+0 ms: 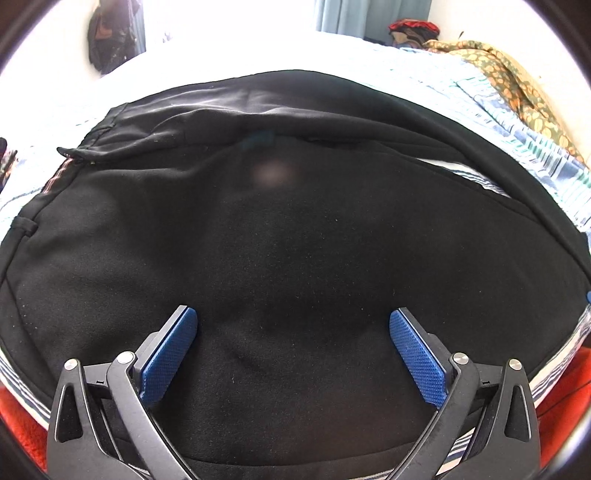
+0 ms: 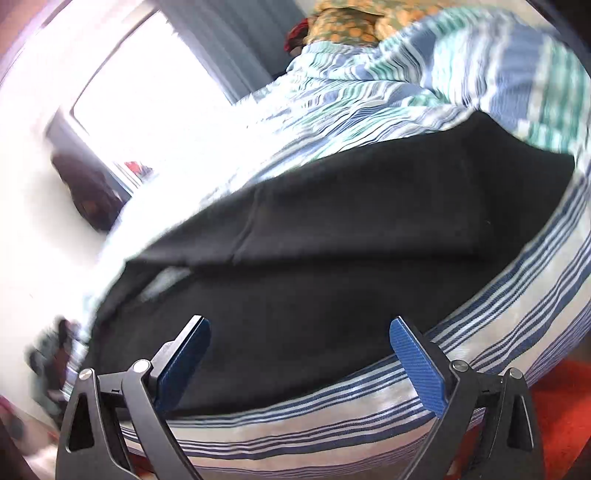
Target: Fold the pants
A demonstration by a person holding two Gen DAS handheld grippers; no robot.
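Note:
Black pants (image 1: 288, 229) lie spread on a striped bed sheet (image 1: 535, 147), with one layer folded over along the far side and the waistband at the left. My left gripper (image 1: 293, 317) is open and empty, its blue pads (image 1: 170, 354) just above the near part of the fabric. In the right wrist view the pants (image 2: 351, 236) lie across the sheet (image 2: 369, 398). My right gripper (image 2: 299, 328) is open and empty, over the near edge of the pants. That view is blurred by motion.
A patterned orange-green cloth (image 1: 517, 74) lies at the far right of the bed; it also shows in the right wrist view (image 2: 343, 26). A red surface (image 1: 22, 417) shows below the bed's near edge. A bright window (image 2: 122, 85) and curtains (image 1: 369, 18) stand behind.

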